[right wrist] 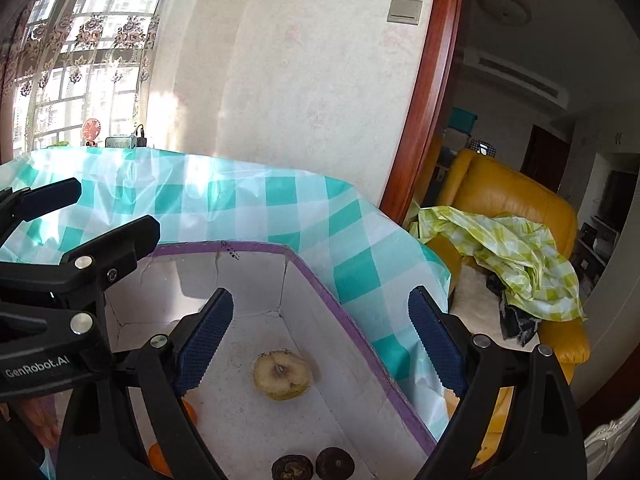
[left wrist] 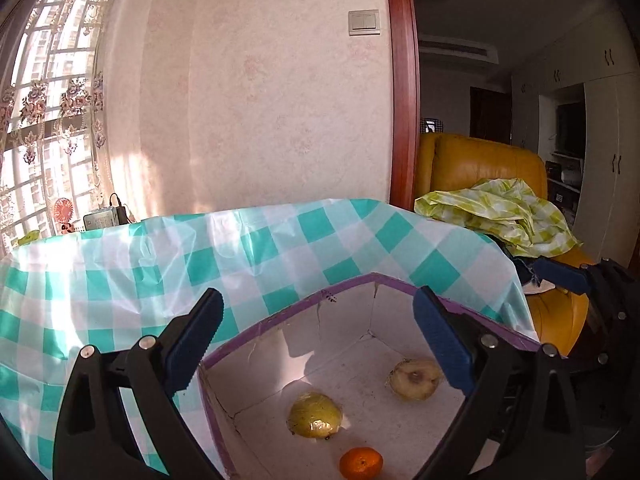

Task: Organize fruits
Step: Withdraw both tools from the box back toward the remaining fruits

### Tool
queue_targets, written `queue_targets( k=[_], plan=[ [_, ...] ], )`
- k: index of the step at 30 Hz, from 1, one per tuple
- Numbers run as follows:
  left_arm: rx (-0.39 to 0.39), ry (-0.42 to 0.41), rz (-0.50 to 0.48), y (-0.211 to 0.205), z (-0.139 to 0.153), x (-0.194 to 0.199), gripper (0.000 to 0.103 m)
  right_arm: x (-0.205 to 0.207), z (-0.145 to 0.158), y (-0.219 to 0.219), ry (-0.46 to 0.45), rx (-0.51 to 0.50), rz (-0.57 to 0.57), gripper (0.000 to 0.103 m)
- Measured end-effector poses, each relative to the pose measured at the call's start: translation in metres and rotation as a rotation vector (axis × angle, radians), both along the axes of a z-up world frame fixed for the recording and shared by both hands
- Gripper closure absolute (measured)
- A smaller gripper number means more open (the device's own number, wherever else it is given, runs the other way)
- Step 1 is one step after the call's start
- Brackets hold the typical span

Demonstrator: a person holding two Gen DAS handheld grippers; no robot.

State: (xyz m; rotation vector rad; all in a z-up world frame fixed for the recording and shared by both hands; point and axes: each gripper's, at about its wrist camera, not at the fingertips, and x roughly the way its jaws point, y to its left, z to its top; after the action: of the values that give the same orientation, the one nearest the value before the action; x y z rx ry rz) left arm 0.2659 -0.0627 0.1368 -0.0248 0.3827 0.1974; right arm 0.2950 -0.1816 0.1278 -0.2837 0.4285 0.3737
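A white cardboard box with a purple rim (left wrist: 372, 278) (right wrist: 320, 276) stands on the checked tablecloth. Inside it lie a yellow-green fruit in plastic wrap (left wrist: 315, 414), a pale apple-like fruit (left wrist: 414, 379) (right wrist: 282, 374), an orange mandarin (left wrist: 361, 462), and two dark round fruits (right wrist: 312, 466). More orange fruit (right wrist: 160, 458) shows behind my right gripper's left finger. My left gripper (left wrist: 318, 340) is open and empty above the box. My right gripper (right wrist: 320, 340) is open and empty above the box. The left gripper also shows in the right wrist view (right wrist: 84, 220).
The table with a teal and white checked cloth (left wrist: 160, 264) (right wrist: 260, 200) stands against a pale wall. A yellow leather armchair (left wrist: 480, 164) (right wrist: 512, 200) with a green checked cloth (left wrist: 500, 212) stands at the right. A small fan (right wrist: 91, 130) and a charger sit by the window.
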Motion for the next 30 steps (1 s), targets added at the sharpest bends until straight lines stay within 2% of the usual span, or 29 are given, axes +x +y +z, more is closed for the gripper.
queue_targets(
  k=[10,15,21,27,30],
  plan=[
    [-0.038,-0.008,0.050,0.001,-0.001,-0.039,0.007,-0.020,0.007,-0.012,-0.114,0.065,0.004,0.017],
    [-0.017,-0.004,0.088,0.001,-0.006,-0.062,0.007,-0.031,0.010,-0.016,-0.160,0.094,0.006,0.016],
    [-0.014,-0.022,0.099,0.006,-0.008,-0.094,0.007,-0.044,0.014,-0.026,-0.204,0.155,-0.072,0.016],
    [-0.038,-0.040,0.099,0.010,-0.016,-0.130,0.004,-0.078,0.021,-0.037,-0.290,0.226,-0.166,0.016],
    [-0.035,-0.046,0.111,0.012,-0.024,-0.148,0.004,-0.104,0.022,-0.051,-0.299,0.344,-0.215,0.016]
  ],
)
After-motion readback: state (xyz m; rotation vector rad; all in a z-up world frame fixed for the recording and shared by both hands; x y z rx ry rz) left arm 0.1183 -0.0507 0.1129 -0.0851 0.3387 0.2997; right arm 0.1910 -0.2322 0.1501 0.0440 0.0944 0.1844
